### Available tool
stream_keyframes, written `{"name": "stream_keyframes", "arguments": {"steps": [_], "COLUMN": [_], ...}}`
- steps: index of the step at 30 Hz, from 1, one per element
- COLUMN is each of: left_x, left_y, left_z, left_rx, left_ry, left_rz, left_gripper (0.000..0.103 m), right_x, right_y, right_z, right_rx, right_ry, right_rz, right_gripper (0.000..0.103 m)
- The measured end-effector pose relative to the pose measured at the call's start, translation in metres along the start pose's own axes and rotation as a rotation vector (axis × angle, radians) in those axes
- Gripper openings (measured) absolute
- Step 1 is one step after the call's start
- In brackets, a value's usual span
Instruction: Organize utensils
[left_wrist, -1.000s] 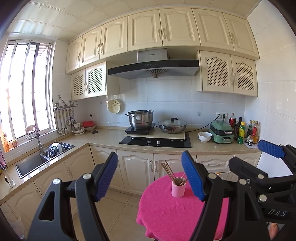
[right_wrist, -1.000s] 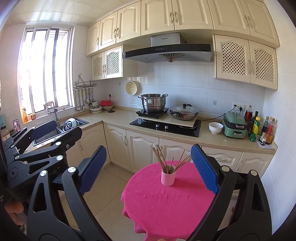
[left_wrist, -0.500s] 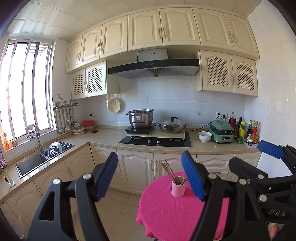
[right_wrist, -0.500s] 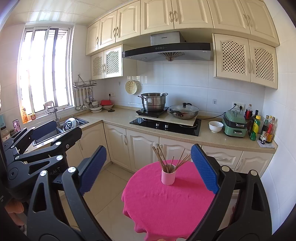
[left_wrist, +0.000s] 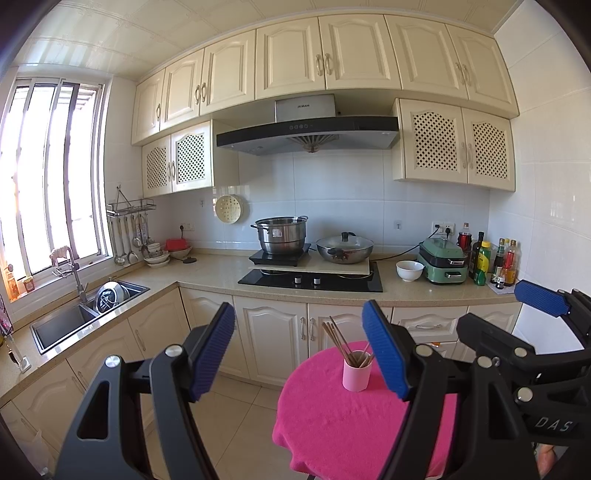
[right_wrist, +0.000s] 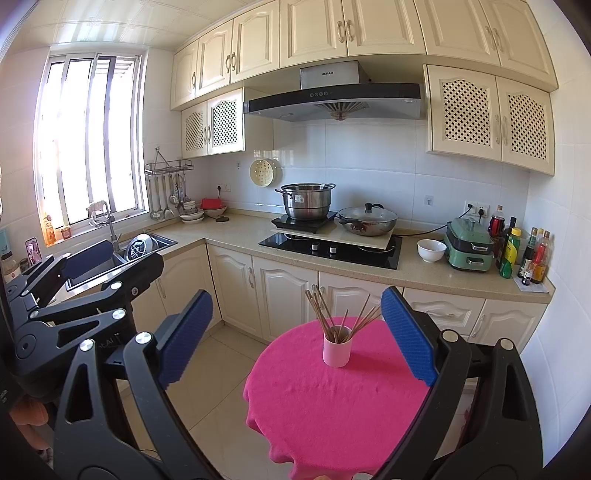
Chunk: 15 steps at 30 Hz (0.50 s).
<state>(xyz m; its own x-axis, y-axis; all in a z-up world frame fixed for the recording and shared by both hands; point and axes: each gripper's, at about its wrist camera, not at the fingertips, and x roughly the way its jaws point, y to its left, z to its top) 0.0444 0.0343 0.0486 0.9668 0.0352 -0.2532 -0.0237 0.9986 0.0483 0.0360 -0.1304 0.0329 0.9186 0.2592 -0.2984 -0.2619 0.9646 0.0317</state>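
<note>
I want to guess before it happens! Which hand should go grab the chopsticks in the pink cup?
Probably the right gripper: the pink cup of chopsticks sits between its open fingers, but off-centre, near one finger, for the left gripper.

Both my grippers hang in open air, fingers spread, nothing between them. My left gripper (left_wrist: 298, 349) has open floor straight ahead and below; the pink cup (left_wrist: 355, 376) sits ahead, off to its right, on the round pink table (left_wrist: 343, 424). My right gripper (right_wrist: 295, 334) faces that cup (right_wrist: 337, 350) nearly dead ahead, with free air above the tabletop all the way in. Only obstruction there: chopsticks (right_wrist: 325, 314) fanning up and outward from the cup, leaning both ways. Beyond the table, base cabinets (right_wrist: 284, 295) and counter (right_wrist: 236, 230) close off the far side. My other gripper crowds each one's inner flank.
</note>
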Motion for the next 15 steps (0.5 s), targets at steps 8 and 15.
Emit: {"name": "stream_keyframes", "arguments": {"steps": [8, 15], "left_x": [0.0008, 0.0023], "left_y": [0.0004, 0.0022], "left_z": [-0.0027, -0.0057], "left_rx": [0.001, -0.002], "left_ry": [0.002, 0.006], "left_rz": [0.0, -0.001], "left_gripper": [0.071, 0.071], "right_x": [0.0019, 0.0026], "right_y": [-0.0003, -0.0004], "right_z": [0.0, -0.0013], "right_rx": [0.002, 0.002], "right_ry": [0.002, 0.005], "right_rz": [-0.001, 0.0], "right_gripper": [0.091, 0.091]}}
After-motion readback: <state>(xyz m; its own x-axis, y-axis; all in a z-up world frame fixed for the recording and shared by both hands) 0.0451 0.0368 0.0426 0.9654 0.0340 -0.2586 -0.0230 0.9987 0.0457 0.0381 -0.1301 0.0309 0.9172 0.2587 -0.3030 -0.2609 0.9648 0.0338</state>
